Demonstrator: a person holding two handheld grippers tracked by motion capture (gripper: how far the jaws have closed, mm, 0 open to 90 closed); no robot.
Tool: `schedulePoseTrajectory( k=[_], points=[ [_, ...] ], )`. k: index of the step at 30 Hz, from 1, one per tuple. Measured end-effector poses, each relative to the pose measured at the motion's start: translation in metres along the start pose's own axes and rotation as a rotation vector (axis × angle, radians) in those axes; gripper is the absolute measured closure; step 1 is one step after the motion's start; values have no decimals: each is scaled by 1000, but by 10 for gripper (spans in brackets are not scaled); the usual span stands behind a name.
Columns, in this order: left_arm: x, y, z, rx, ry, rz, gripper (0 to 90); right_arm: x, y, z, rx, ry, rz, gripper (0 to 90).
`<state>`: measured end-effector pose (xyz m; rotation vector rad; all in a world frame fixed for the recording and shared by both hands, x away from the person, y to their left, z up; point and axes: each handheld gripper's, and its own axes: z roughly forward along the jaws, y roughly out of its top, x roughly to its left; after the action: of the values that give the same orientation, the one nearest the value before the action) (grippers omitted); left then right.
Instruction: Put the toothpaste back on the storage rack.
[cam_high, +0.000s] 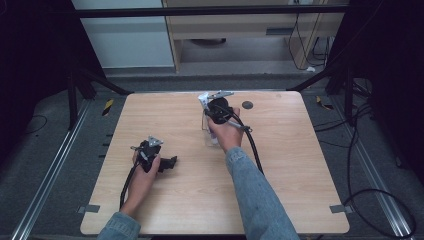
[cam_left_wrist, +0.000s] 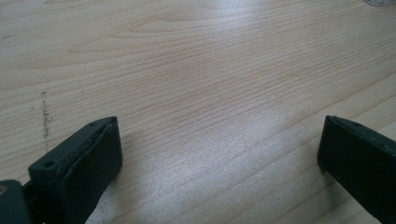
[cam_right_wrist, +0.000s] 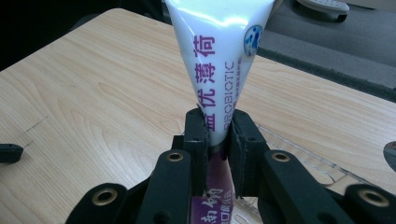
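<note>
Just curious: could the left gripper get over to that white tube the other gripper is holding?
Probably yes. The left gripper lies open on the table, with bare wood between it and the white tube, which the right gripper grips above a clear container.

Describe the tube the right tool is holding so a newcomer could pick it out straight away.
Start at the wooden table and go to its far middle, where the right tool is raised in the person's hand. Pinched between its black jaws is a white tube, widening toward its flat end. Purple Chinese characters and the word PROBIOTIC run along it, unlike the clear plastic container beside it.
</note>
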<state>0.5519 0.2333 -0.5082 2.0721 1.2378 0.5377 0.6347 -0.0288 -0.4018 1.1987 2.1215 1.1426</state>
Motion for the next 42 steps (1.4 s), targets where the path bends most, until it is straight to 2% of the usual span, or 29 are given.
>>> schedulePoseTrajectory(
  k=[9,19,42],
  points=[
    [0,0,0,0,0,0,0,-1,0,1,2,1,18,784],
    [0,0,0,2,0,3,0,-1,0,1,-1,6,17,776],
    [0,0,0,2,0,3,0,0,-2,-17,-15,32,1,759]
  ],
)
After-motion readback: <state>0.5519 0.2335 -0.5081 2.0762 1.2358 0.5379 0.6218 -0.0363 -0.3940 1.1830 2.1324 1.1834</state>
